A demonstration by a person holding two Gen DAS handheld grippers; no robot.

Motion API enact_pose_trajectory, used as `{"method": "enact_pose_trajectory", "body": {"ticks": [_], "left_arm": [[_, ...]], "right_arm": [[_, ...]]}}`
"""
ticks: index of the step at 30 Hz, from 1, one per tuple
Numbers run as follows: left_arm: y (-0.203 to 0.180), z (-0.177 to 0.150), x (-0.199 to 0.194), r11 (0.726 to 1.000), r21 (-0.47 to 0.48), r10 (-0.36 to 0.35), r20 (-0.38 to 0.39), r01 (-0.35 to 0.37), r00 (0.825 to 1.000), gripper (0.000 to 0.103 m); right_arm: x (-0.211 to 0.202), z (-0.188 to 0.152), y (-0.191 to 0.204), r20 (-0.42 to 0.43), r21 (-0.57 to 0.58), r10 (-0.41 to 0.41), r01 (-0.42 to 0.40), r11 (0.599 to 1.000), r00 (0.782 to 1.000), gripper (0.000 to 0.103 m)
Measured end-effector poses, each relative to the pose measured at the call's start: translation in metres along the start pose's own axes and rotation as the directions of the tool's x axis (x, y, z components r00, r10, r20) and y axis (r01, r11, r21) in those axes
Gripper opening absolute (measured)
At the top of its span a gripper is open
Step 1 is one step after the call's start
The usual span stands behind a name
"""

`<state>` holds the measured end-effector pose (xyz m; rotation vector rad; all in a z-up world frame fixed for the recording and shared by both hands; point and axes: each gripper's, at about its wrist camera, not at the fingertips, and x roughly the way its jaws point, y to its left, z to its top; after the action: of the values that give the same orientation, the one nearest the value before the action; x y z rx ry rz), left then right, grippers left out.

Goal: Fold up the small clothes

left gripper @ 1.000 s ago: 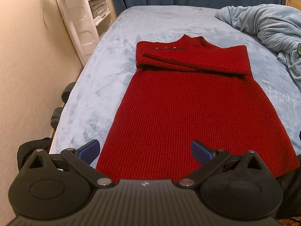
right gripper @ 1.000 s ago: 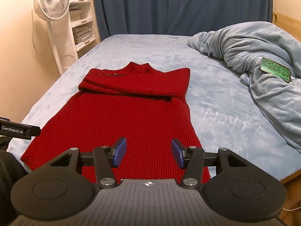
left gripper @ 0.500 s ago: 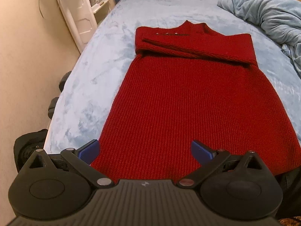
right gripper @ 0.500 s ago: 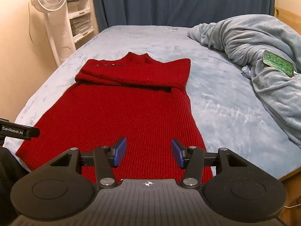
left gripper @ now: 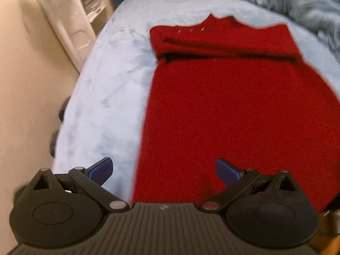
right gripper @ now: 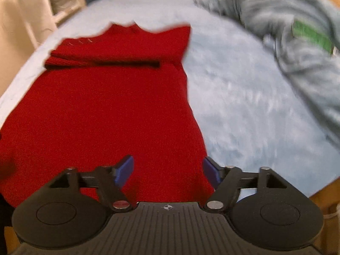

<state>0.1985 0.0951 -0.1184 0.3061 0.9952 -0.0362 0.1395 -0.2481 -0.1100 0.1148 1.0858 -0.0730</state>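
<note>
A red knit sweater point(left gripper: 238, 106) lies flat on the light blue bed point(left gripper: 106, 89), collar at the far end, sleeves folded across the chest. It also shows in the right wrist view point(right gripper: 102, 110). My left gripper point(left gripper: 164, 171) is open and empty, low over the sweater's near left hem corner. My right gripper point(right gripper: 167, 170) is open and empty, low over the near right hem corner. Both views are blurred by motion.
A crumpled grey-blue blanket point(right gripper: 297, 48) lies on the right of the bed with a green phone point(right gripper: 312, 36) on it. White shelves point(left gripper: 85, 10) stand against the wall on the left. The bed's wooden edge point(right gripper: 323, 193) shows at lower right.
Both grippers have moved forward and down toward the sweater's near hem. The right gripper's jaws have opened wider. The sweater has not moved.
</note>
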Motion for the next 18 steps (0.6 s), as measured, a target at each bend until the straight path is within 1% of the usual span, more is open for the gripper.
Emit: {"method": "enact_pose_trajectory", "body": {"ticks": [1,3,5,7,8,10,11,12,13,14,15,16,17,18], "left_arm": [[0.005,-0.001,0.009,1.000,0.015,0.001,-0.016,-0.001,1.000,0.103],[0.016,-0.006,0.029,0.999,0.019,-0.036,-0.076,0.038,0.996,0.103],[0.024,-0.012,0.046,0.997,0.002,-0.081,-0.129,0.082,0.988,0.103],[0.032,-0.016,0.056,0.989,-0.055,-0.143,-0.153,0.136,0.978,0.103],[0.038,-0.016,0.060,0.981,-0.102,-0.182,-0.165,0.166,0.969,0.103],[0.042,-0.016,0.063,0.973,-0.152,-0.204,-0.196,0.175,0.959,0.103],[0.043,-0.016,0.062,0.972,-0.154,-0.207,-0.202,0.178,0.957,0.103],[0.042,-0.015,0.061,0.969,-0.151,-0.226,-0.214,0.196,0.950,0.103],[0.041,-0.016,0.061,0.964,-0.146,-0.253,-0.232,0.223,0.939,0.103],[0.037,-0.018,0.059,0.957,-0.135,-0.283,-0.255,0.256,0.925,0.103],[0.034,-0.019,0.059,0.950,-0.128,-0.310,-0.280,0.285,0.909,0.103],[0.031,-0.021,0.058,0.945,-0.128,-0.327,-0.297,0.302,0.897,0.102],[0.030,-0.022,0.054,0.950,-0.122,-0.310,-0.285,0.287,0.907,0.090],[0.029,-0.023,0.050,0.953,-0.116,-0.301,-0.270,0.279,0.915,0.073]], "right_arm": [[0.009,0.002,-0.009,-0.026,0.023,0.005,-0.004,1.000,1.000,0.078],[0.026,0.006,-0.024,-0.077,0.072,0.013,-0.007,0.997,0.997,0.080],[0.042,0.007,-0.036,-0.118,0.121,0.006,0.008,0.993,0.993,0.080],[0.057,0.006,-0.043,-0.163,0.150,0.015,0.010,0.989,0.986,0.080],[0.064,0.004,-0.044,-0.197,0.171,0.032,0.002,0.985,0.980,0.080],[0.071,0.000,-0.042,-0.249,0.211,0.095,-0.042,0.977,0.964,0.082],[0.069,-0.003,-0.036,-0.253,0.190,0.111,-0.063,0.980,0.961,0.083],[0.067,-0.005,-0.030,-0.258,0.156,0.132,-0.093,0.983,0.957,0.082],[0.065,-0.009,-0.023,-0.276,0.134,0.169,-0.136,0.982,0.946,0.081],[0.063,-0.013,-0.018,-0.294,0.134,0.193,-0.160,0.978,0.936,0.078],[0.059,-0.017,-0.013,-0.299,0.128,0.200,-0.169,0.977,0.933,0.074],[0.055,-0.021,-0.010,-0.289,0.109,0.200,-0.175,0.979,0.936,0.068],[0.049,-0.024,-0.007,-0.271,0.085,0.186,-0.169,0.982,0.944,0.045],[0.046,-0.026,-0.007,-0.261,0.080,0.172,-0.156,0.985,0.950,0.023]]}}
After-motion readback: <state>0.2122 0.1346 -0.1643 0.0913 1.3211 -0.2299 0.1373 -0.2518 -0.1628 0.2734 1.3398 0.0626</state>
